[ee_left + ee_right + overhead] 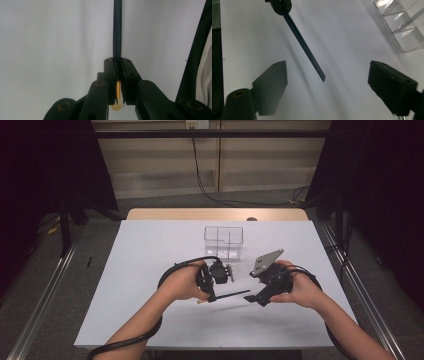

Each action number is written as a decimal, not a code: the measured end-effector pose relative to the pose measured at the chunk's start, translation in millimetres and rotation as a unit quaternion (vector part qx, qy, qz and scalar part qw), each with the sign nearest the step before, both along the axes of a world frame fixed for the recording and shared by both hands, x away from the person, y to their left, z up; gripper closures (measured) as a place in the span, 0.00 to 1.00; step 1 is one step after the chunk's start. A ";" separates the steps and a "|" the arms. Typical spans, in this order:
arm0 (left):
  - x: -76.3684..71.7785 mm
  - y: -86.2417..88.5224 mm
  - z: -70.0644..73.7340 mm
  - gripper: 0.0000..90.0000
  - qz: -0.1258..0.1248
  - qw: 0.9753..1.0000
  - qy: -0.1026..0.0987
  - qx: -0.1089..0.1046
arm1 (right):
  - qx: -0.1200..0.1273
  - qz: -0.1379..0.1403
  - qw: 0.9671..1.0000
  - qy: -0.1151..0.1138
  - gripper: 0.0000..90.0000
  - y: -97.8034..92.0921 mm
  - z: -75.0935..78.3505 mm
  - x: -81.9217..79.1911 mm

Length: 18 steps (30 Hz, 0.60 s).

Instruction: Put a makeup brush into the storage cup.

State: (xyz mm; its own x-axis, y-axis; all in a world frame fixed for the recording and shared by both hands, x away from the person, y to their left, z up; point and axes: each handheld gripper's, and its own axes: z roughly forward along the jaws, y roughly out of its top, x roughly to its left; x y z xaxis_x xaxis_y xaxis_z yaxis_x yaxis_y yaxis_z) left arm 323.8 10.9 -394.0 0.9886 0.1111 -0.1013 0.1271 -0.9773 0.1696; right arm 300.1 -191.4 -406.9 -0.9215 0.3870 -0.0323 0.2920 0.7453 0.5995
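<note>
The left gripper point(212, 292) squeezes one end of the thin dark stick point(304, 46), so its free end pokes out between the wide-open jaws of the right gripper point(327, 85), ready to grab it above the bench point(150, 250)

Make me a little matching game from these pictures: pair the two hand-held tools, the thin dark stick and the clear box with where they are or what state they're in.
Things:
1. left tool
2. right tool
3. thin dark stick
4. clear box

States:
A. stands on the white table, beyond both hands, divided inside
B. jaws wide apart, holding nothing
C. clamped at one end, free end pointing toward the other tool
D. jaws shut on something slender

Pairs: 1-D, 2-B, 3-C, 4-A
</note>
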 end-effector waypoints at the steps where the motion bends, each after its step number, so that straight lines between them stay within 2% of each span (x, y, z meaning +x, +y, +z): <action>1: 0.0 -0.5 0.8 0.94 0.000 1.000 0.000 0.001 | -0.005 0.004 1.000 0.002 0.27 1.4 0.8 1.0; 2: -0.5 -0.8 1.1 0.94 0.003 1.000 0.002 0.000 | -0.006 0.004 1.000 0.011 0.29 2.9 1.7 1.8; 4: -0.3 -0.9 1.5 0.94 0.002 1.000 0.001 -0.002 | -0.008 0.009 1.000 0.013 0.31 4.0 2.5 3.0; 5: -0.8 -1.3 1.1 0.94 0.001 1.000 -0.002 -0.003 | -0.016 0.017 1.000 0.021 0.36 6.7 3.1 4.1; 9: -0.6 -1.4 1.2 0.94 0.000 1.000 -0.003 -0.003 | -0.025 0.029 0.999 0.030 0.44 9.7 3.1 5.3; 10: 0.1 -1.5 1.9 0.94 -0.002 1.000 0.002 0.000 | -0.027 0.034 0.999 0.026 0.47 10.3 3.2 5.5; 12: -0.9 -1.5 1.5 0.94 0.002 1.000 -0.003 -0.007 | -0.026 0.041 0.999 0.024 0.50 11.4 3.1 5.9; 14: -0.3 -2.0 2.5 0.94 -0.004 1.000 -0.001 -0.004 | -0.028 0.055 0.998 0.014 0.53 13.0 2.0 6.2; 15: -1.0 -2.3 2.5 0.94 -0.003 1.000 -0.007 -0.005 | -0.026 0.059 0.998 0.012 0.55 13.4 1.6 6.6; 17: -2.0 -2.7 2.7 0.94 0.001 1.000 -0.011 -0.010 | -0.026 0.065 0.997 0.017 0.59 14.7 1.1 6.5; 18: -0.8 -3.0 4.1 0.93 -0.004 1.000 0.000 -0.005 | -0.030 0.071 0.997 0.015 0.59 15.4 0.7 6.2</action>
